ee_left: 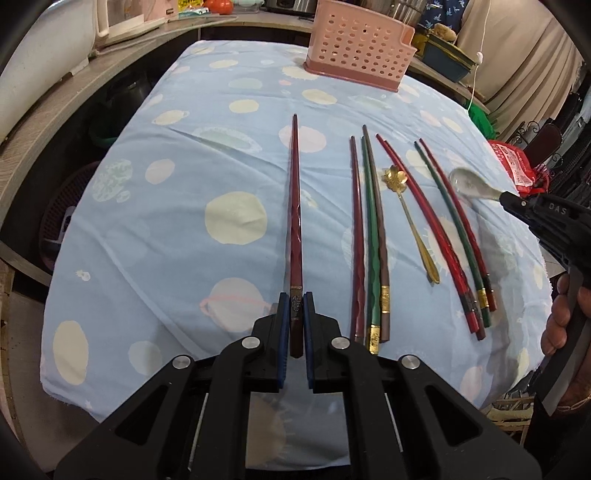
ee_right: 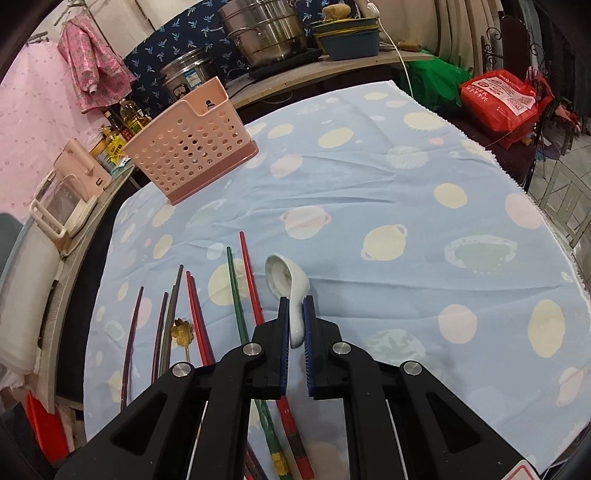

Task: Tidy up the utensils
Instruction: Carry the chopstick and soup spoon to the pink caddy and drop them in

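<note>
My left gripper [ee_left: 295, 301] is shut on the thick end of a dark red chopstick [ee_left: 294, 206], whose tip points away toward the pink perforated holder [ee_left: 356, 48] at the table's far edge. My right gripper [ee_right: 295, 304] is shut on the handle of a white ceramic spoon [ee_right: 286, 282], bowl forward, just above the cloth. In the left wrist view that spoon [ee_left: 467, 182] and the right gripper [ee_left: 517, 202] appear at the right. Several chopsticks [ee_left: 373, 236] in red, green and brown and a gold flower-headed spoon [ee_left: 410, 218] lie side by side on the cloth.
A blue cloth with pale planet prints [ee_right: 406, 206] covers the table. The pink holder [ee_right: 192, 144] stands at the back left in the right wrist view. Steel pots [ee_right: 266, 33], a blue tub [ee_right: 349, 40] and a red bag [ee_right: 498, 99] crowd the shelves behind. A hand [ee_left: 561, 317] grips the right tool.
</note>
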Demonstrator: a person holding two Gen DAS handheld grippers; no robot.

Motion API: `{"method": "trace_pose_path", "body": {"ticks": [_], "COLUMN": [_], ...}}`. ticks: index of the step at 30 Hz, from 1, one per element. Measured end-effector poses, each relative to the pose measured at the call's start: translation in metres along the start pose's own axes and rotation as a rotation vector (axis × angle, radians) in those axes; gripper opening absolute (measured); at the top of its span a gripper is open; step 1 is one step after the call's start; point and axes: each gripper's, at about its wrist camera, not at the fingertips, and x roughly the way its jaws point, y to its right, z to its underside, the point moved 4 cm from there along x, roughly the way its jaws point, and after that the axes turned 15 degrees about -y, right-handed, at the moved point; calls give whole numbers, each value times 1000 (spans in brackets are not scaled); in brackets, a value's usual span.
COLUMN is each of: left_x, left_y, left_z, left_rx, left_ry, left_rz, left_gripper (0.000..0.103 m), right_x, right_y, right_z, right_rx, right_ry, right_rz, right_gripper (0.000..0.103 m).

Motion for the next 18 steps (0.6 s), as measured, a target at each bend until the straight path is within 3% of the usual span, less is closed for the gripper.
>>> {"method": "trace_pose_path", "body": {"ticks": [9,18], "left_x": [-43,-107], "left_y": [5,3], "left_z": [3,-31], "left_rx": [22,45], "left_ry": [90,236], "left_rz": [26,5], "left_gripper": [7,7], "right_x": [-49,-85], "right_y": [1,-9], "right_z": [13,-3], "right_rx": [-31,-85], "right_ry": [74,146], "right_rz": [-8,-7], "right_gripper": [6,6]}}
